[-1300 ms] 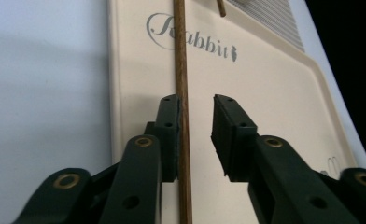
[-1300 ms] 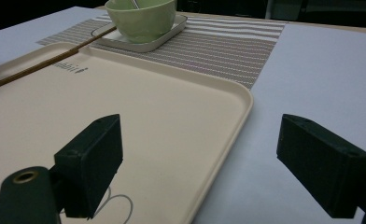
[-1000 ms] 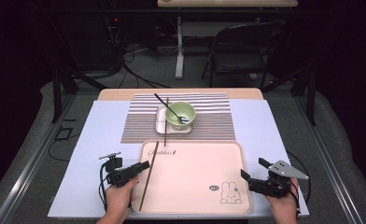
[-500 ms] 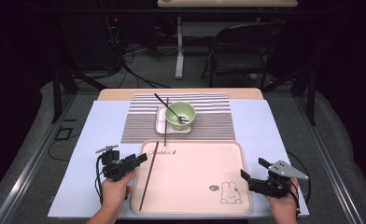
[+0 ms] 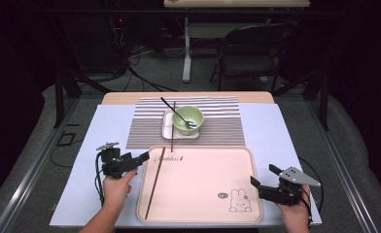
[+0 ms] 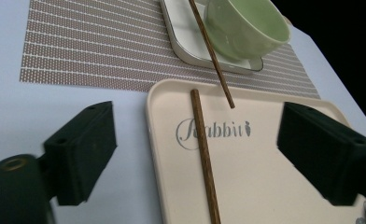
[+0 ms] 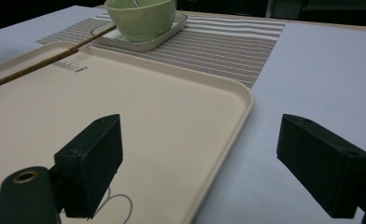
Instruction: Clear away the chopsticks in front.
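The chopstick lies flat on the tray, just ahead of my left tongs and free of them; its far tip ends near the tray's far rim by the printed word. My left tongs have just been opening and now stand wide apart, with nothing pressed between them. The left gripper view looks along the chopstick between the two black jaws, which the high view cannot resolve. It also brings close the second chopstick, resting slantwise across the white dish beside the green bowl, its near tip over the tray's edge. From above, a spoon stands in that bowl. My right tongs hover over the tray's near right corner, jaws wide apart and empty. The right gripper view shows the tray's rim between them and the pale surface beyond.
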A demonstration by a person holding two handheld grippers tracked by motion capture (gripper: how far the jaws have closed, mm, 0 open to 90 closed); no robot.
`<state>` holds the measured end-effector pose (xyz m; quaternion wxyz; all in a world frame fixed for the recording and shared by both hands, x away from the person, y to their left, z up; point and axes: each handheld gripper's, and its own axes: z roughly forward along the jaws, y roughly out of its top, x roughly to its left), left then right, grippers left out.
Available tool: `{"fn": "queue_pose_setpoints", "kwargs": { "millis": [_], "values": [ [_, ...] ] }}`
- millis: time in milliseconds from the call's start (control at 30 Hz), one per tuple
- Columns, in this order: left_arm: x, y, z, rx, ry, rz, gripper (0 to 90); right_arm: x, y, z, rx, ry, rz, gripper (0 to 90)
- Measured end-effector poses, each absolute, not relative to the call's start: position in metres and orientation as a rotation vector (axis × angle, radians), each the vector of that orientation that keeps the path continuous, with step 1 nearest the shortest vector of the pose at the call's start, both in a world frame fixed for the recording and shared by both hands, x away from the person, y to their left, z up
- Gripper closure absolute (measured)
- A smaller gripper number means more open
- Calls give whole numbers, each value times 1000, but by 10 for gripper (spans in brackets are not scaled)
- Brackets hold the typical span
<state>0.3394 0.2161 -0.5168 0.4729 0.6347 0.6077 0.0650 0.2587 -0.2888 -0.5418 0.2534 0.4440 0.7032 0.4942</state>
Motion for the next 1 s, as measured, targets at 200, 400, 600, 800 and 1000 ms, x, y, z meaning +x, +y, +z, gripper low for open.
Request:
{"fn": "queue_pose_setpoints", "kwargs": {
  "millis": [200,400,600,800,1000],
  "values": [
    [350,214,-516,1572,1514,135,1,259,-288,-542,1205,1911,1344,139],
    [360,212,-517,1596,1536,163,0,259,-288,-542,1206,1912,1343,139],
    [372,208,-520,1631,1553,176,1,259,-288,-542,1206,1914,1343,139],
    [383,203,-523,1655,1568,170,12,259,-287,-542,1200,1917,1340,139],
    [393,200,-522,1660,1591,170,60,259,-286,-542,1195,1924,1337,139]
  ]
}}
